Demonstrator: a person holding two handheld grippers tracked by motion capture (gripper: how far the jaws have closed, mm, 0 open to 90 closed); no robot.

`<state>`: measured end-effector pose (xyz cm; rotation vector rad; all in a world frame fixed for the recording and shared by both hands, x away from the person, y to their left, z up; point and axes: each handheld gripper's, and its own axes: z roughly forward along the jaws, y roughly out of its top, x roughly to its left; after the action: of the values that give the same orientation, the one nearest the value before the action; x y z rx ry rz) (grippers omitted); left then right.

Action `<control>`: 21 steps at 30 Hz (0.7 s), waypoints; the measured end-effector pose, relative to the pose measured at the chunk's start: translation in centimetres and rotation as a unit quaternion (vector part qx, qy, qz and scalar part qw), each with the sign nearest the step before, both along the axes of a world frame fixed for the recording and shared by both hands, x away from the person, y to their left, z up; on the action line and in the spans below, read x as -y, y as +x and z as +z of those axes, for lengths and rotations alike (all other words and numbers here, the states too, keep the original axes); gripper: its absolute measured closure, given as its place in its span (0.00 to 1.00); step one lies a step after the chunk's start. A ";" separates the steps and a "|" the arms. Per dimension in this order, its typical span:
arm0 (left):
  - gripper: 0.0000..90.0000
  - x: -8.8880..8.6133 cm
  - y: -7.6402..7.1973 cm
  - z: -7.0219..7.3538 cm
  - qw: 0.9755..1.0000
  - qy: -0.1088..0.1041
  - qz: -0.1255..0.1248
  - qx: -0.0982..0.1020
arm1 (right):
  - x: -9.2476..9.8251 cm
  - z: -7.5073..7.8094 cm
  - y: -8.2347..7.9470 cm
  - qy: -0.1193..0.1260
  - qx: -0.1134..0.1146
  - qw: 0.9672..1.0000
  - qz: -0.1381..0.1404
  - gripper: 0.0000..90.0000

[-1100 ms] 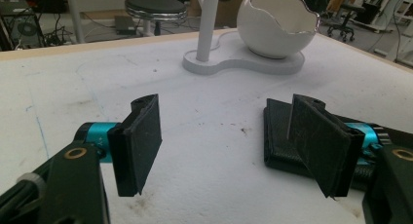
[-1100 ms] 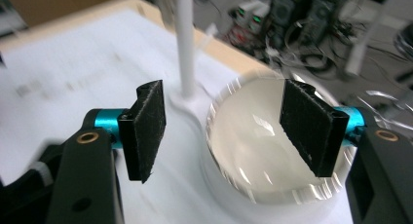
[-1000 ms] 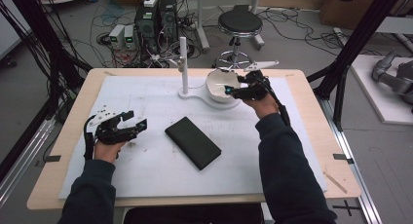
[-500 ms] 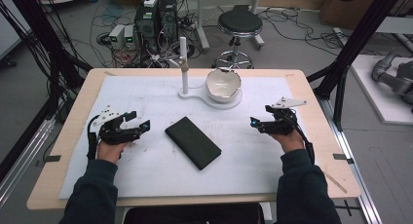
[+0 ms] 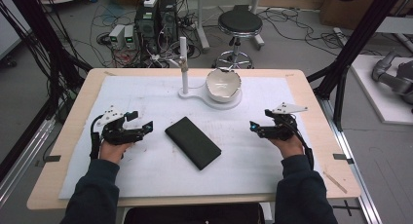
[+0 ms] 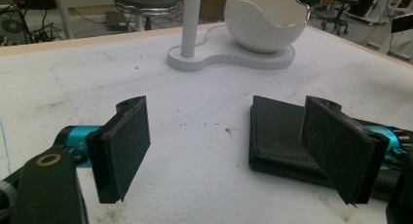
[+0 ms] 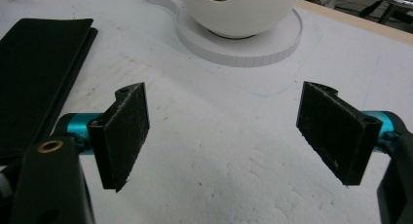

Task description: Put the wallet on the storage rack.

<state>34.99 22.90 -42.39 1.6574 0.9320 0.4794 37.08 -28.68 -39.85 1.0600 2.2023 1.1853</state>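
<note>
A round black padded stool (image 5: 239, 24) is standing on the grey floor beyond the wooden bench (image 5: 311, 95), beside stacked black computer boxes (image 5: 156, 19) and tangled dark cables (image 5: 63, 58), while a brown cardboard box (image 5: 348, 7) is sitting at the far right.

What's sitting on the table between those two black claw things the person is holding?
A flat black case lies on the white mat, between the left gripper and the right gripper, as the high view shows. Both have open, empty jaws.
</note>
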 end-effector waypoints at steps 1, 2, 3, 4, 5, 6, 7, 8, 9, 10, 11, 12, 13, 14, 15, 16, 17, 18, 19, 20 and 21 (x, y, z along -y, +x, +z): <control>0.21 0.0 0.0 0.0 1.000 -0.001 -0.002 -0.002 | -0.1 -0.1 0.0 -0.001 0.000 1.000 0.003 0.22; 0.21 0.1 0.1 0.0 1.000 -0.001 -0.004 -0.004 | -0.3 -0.2 -0.1 0.000 -0.006 1.000 0.008 0.22; 0.21 0.2 0.1 -0.1 1.000 -0.002 -0.005 -0.006 | -0.3 -0.2 -0.1 0.000 -0.006 1.000 0.008 0.22; 0.21 0.2 0.1 -0.1 1.000 0.000 -0.009 -0.008 | -0.3 -0.3 -0.1 -0.003 -0.005 1.000 0.012 0.22; 0.21 0.4 0.1 -0.2 1.000 -0.001 -0.010 -0.011 | -0.4 -0.4 -0.1 0.000 -0.009 1.000 0.014 0.22; 0.21 0.6 0.2 -0.2 1.000 0.004 -0.015 -0.013 | -0.5 -0.5 -0.1 0.001 -0.013 1.000 0.016 0.22; 0.21 0.9 0.3 -0.3 1.000 0.007 -0.019 -0.016 | -0.7 -0.6 -0.1 -0.001 -0.015 1.000 0.019 0.22; 0.21 1.1 0.4 -0.3 1.000 0.009 -0.022 -0.018 | -0.8 -0.7 -0.1 -0.004 -0.018 1.000 0.022 0.22; 0.21 1.6 0.5 -0.3 0.999 0.013 -0.027 -0.021 | -0.9 -0.7 -0.2 -0.006 -0.018 0.999 0.026 0.22; 0.21 2.0 0.6 -0.3 0.999 0.017 -0.032 -0.024 | -1.1 -0.8 -0.3 -0.006 -0.020 0.999 0.033 0.22; 0.21 2.4 0.6 -0.3 0.999 0.020 -0.034 -0.026 | -1.2 -0.8 -0.3 -0.005 -0.021 0.999 0.037 0.22; 0.21 2.8 0.6 -0.3 0.999 0.022 -0.039 -0.028 | -1.3 -0.9 -0.4 -0.002 -0.024 0.999 0.038 0.22; 0.21 3.1 0.7 -0.4 0.998 0.026 -0.045 -0.032 | -1.4 -0.9 -0.4 -0.002 -0.025 0.999 0.041 0.22; 0.21 3.5 0.8 -0.5 0.998 0.029 -0.048 -0.038 | -1.5 -1.0 -0.4 -0.002 -0.025 0.999 0.043 0.22; 0.21 3.8 0.9 -0.6 0.997 0.033 -0.052 -0.046 | -1.6 -1.0 -0.4 -0.002 -0.027 0.999 0.043 0.22; 0.21 4.1 1.0 -0.8 0.996 0.036 -0.056 -0.054 | -1.6 -1.1 -0.4 -0.003 -0.027 0.999 0.047 0.22; 0.21 4.3 1.1 -1.1 0.995 0.039 -0.060 -0.064 | -1.7 -1.1 -0.4 -0.003 -0.028 0.998 0.049 0.22; 0.22 4.6 1.2 -1.3 0.994 0.040 -0.066 -0.075 | -1.8 -1.1 -0.4 -0.005 -0.028 0.998 0.051 0.22; 0.22 4.8 1.3 -1.5 0.993 0.042 -0.071 -0.086 | -1.9 -1.1 -0.5 -0.004 -0.029 0.998 0.051 0.22; 0.22 4.9 1.4 -1.7 0.992 0.043 -0.075 -0.093 | -1.9 -1.1 -0.5 -0.004 -0.030 0.998 0.052 0.22; 0.23 5.1 1.6 -1.9 0.990 0.043 -0.080 -0.104 | -1.9 -1.1 -0.4 -0.004 -0.029 0.998 0.054 0.22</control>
<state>36.62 17.80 -44.29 1.8696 0.9303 0.2440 36.63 -26.73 -40.99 0.9954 2.3331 1.2031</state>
